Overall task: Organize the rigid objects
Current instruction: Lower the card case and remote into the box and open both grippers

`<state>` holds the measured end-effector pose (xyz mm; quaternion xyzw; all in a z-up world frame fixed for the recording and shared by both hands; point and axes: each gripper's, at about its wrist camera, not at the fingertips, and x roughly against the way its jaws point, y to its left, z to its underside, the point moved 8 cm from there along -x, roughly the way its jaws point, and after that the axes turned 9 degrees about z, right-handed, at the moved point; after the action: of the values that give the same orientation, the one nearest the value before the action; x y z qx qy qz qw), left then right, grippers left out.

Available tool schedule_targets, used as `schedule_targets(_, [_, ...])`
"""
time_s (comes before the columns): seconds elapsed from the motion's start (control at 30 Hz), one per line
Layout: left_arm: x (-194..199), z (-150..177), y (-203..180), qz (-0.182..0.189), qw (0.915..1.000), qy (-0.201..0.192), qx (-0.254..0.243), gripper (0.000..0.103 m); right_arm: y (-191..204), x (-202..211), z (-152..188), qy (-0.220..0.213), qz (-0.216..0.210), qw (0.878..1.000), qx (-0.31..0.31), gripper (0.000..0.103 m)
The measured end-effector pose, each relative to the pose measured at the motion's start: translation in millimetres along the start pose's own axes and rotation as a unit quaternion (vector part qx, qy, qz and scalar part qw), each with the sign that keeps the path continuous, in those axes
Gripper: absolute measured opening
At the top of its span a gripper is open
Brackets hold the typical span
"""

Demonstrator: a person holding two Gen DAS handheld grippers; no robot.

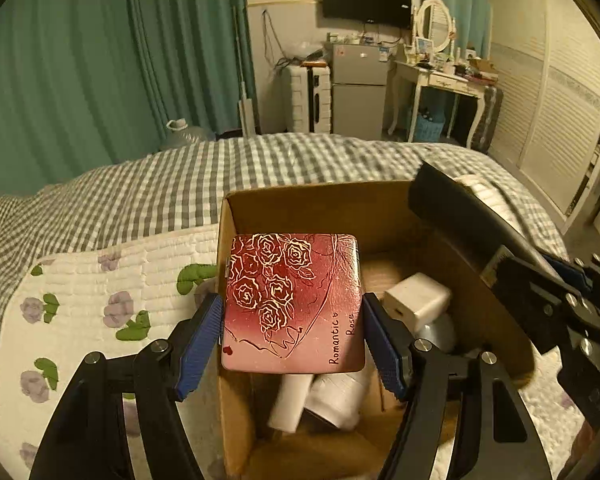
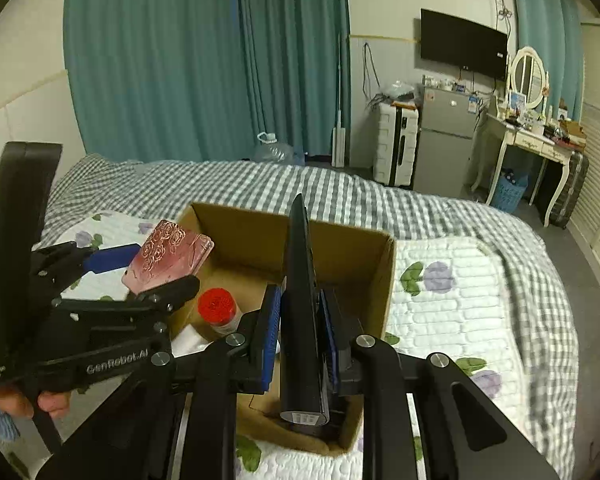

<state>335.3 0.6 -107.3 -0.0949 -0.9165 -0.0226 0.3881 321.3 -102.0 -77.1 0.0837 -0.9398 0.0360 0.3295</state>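
The left gripper [image 1: 294, 332], jaws pinching the flat rose-printed tin [image 1: 294, 300] by its side edges, holds it level directly above the open cardboard box [image 1: 300, 196], while the right gripper [image 2: 300, 340] pinches a long black slab [image 2: 302, 320] upright over the same box.

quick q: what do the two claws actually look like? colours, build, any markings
Both match: black plastic linkage arms with silver round pivot bolts and triangular cut-outs, ending in flat blue ribbed finger pads. Left claw shows white "GenRobot.AI" lettering on its side in the right wrist view, plus a small white label on the black handle. Right claw shows no lettering from here. No cables visible. A bare hand grips the left handle.
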Motion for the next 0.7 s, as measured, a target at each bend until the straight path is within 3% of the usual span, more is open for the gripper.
schedule_targets(0.17, [-6.3, -10.9, -7.2, 0.02, 0.9998, -0.009, -0.005, 0.073, -4.3, -15.9, 9.7, 0.008, -0.001, 1.0, -0.005, 0.019])
schedule_targets(0.33, [2.6, -14.2, -14.1, 0.017, 0.9998, -0.013, -0.006, 0.073, -11.1, -16.5, 12.6, 0.012, 0.0, 1.0, -0.014, 0.019])
schedule_targets(0.7, [27.4, 4.9, -8.1, 0.013, 0.9999, 0.0, -0.01, 0.073, 8.8, -21.6, 6.0, 0.019, -0.029, 0.999, -0.018, 0.019])
